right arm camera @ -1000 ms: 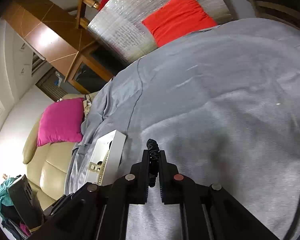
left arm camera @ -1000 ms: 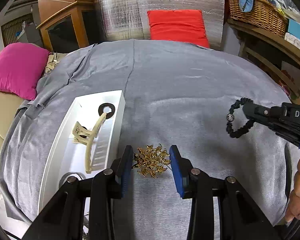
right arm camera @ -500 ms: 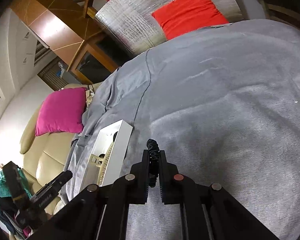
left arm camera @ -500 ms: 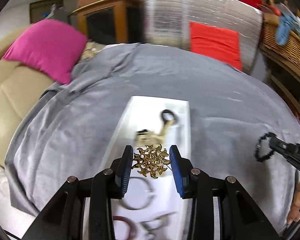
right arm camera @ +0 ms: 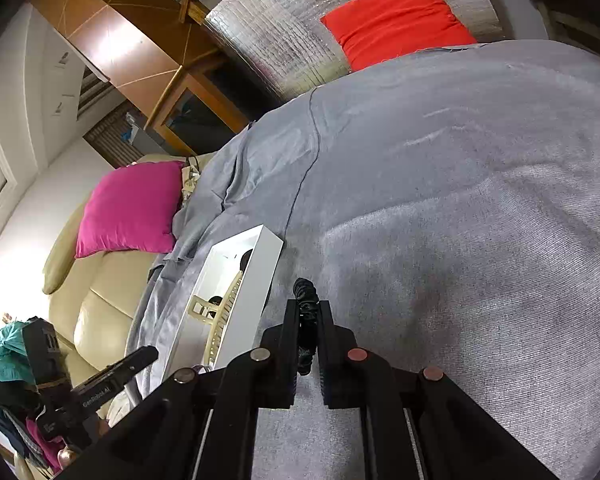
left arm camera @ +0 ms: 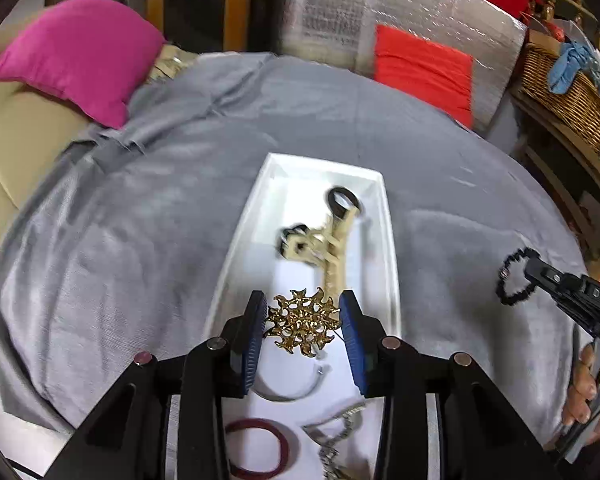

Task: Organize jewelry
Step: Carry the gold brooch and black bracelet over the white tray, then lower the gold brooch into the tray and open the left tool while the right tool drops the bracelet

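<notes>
left gripper [left arm camera: 303, 322] clamps a gold sunburst brooch [left arm camera: 303, 322] at lower centre of its view, over the white tray [left arm camera: 388, 216]. right gripper [right arm camera: 308, 320] is pinched shut on a black beaded bracelet [left arm camera: 514, 282], at frame right.

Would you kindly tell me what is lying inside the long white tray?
Inside the long white tray: a cream hair claw, black ring, silver bangle, red bangle and silver chain. The left gripper hides the rest.
</notes>
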### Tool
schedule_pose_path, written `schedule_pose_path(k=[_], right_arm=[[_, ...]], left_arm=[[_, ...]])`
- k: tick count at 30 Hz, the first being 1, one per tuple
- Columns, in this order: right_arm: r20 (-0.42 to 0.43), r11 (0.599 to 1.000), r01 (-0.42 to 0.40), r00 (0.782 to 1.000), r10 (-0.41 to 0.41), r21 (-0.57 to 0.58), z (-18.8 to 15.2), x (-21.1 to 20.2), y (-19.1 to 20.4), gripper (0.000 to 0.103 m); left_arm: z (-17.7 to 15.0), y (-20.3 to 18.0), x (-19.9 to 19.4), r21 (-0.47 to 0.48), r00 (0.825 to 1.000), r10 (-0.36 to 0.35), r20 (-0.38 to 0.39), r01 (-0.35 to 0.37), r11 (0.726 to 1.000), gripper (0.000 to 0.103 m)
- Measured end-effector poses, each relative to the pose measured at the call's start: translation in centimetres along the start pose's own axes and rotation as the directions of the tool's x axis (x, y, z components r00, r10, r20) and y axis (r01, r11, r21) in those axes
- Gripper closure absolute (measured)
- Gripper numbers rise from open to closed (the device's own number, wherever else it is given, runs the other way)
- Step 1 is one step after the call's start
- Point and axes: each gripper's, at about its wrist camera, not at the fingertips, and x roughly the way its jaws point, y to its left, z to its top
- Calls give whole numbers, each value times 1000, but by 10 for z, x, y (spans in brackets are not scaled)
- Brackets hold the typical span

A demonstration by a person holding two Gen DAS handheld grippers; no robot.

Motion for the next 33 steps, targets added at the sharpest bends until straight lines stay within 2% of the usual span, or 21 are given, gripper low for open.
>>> schedule_pose_path(k=[6, 14, 18, 24, 29, 33], right_arm=[[1, 1000, 1, 1000, -1, 7, 1, -3, -4, 94], [0, 1000, -7, 1000, 7, 5, 1, -7, -7, 94], [-1, 1000, -12, 1000, 12, 4, 1, -8, -7, 94], [-7, 996, -86, 996, 86, 27, 9, -1, -1, 94], [-23, 986, -167, 986, 166, -17, 32, 17, 33, 94], [-83, 976, -209, 976, 204, -57, 52, 57, 76, 94]], left_arm=[[-7, -5, 10, 8, 998, -27, -50, 27, 1000, 64], [-21, -20, 33, 42, 987, -44, -156, 51, 998, 64], [-23, -17, 41, 22, 980, -48, -192, 53, 998, 64], [-23, -15, 44, 11, 977, -57, -203, 60, 998, 64], [-25, -12, 52, -7, 970, -72, -231, 72, 997, 64], [-23, -11, 55, -32, 967, -91, -237, 85, 996, 64]])
